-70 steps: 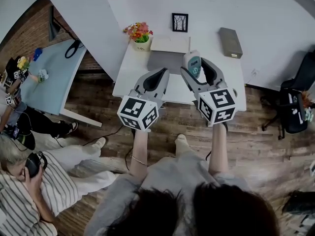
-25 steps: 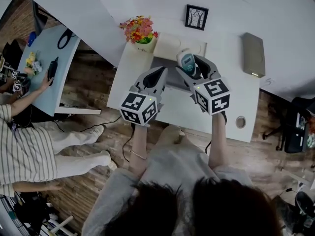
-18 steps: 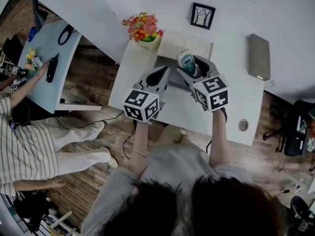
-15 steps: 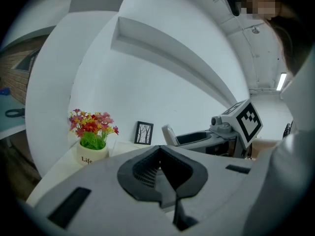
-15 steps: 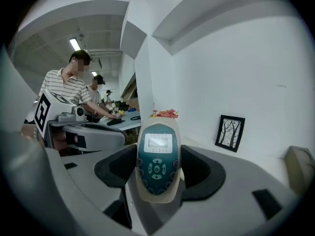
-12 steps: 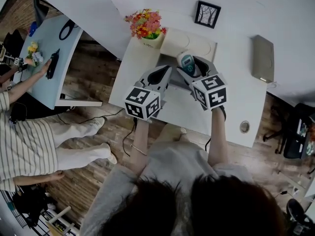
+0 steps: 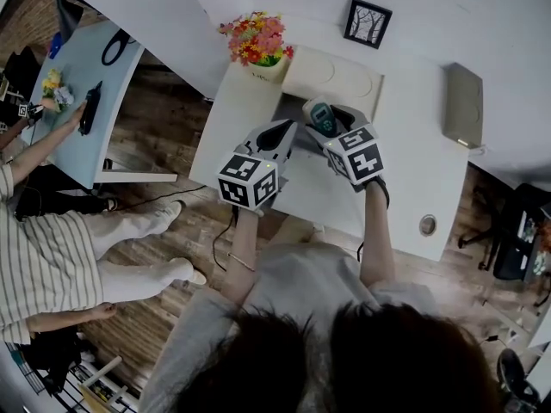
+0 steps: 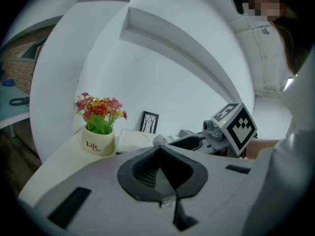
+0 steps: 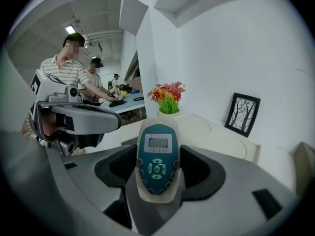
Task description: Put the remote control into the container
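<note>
The right hand-held gripper (image 7: 328, 120) is holding the remote control (image 9: 156, 157). Its jaws press on the two long sides of the remote, down at the button end. The end with the little screen sticks out past the jaws. The remote is up in the air over the white surface (image 7: 405, 175), just in front of the cream container (image 7: 340, 74). A grey part shows at the front of the container, under the grippers. I cannot tell if that is the open part.

The left hand-held gripper (image 8: 160, 162) is closed up tight with nothing in it. It hangs just beside the right one.

The remote looks small and light. It is hard plastic, so it will not bend. It looks smooth, so it could slip if the jaws let go too soon. Holding it by the long sides seems best, because the jaws stay off the buttons and the screen.

A flower pot (image 7: 258, 48) and a small picture frame (image 7: 368, 22) stand near the container.
</note>
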{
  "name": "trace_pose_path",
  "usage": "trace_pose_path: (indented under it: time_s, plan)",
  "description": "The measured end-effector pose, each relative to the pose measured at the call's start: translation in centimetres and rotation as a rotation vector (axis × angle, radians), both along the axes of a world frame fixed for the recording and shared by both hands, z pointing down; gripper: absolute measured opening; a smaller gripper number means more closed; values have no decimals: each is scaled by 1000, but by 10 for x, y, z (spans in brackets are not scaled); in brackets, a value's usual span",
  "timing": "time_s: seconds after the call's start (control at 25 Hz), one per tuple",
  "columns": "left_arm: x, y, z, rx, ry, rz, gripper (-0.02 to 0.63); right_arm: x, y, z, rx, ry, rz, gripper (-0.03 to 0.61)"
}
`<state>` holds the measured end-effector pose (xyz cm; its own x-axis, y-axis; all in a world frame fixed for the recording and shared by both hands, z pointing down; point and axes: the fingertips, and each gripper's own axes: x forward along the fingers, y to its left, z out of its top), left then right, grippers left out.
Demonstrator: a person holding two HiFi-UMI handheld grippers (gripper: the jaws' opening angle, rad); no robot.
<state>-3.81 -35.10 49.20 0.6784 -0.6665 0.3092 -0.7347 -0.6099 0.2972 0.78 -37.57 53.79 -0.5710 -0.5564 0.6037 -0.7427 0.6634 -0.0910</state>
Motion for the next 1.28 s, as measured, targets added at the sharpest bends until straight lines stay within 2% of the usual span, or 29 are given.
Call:
trace_pose_path:
  time_s: [0.48,0.84,1.0,1.28]
  plan:
    - [-6,-5,18,-49,-1,-5,3,-12,-2,54,-133,156,-101,279]
    - [-13,-11,22,-54,-1,-28,3,-16,1,80,-217,279,-148,279]
    - [-18,-14,23,-58,-5,-38,3,-22,-1,85,-218,317,-180,279]
    - [-23,-18,23,-61,-7,-53,3,-22,-5,93,-237,347,-175,279]
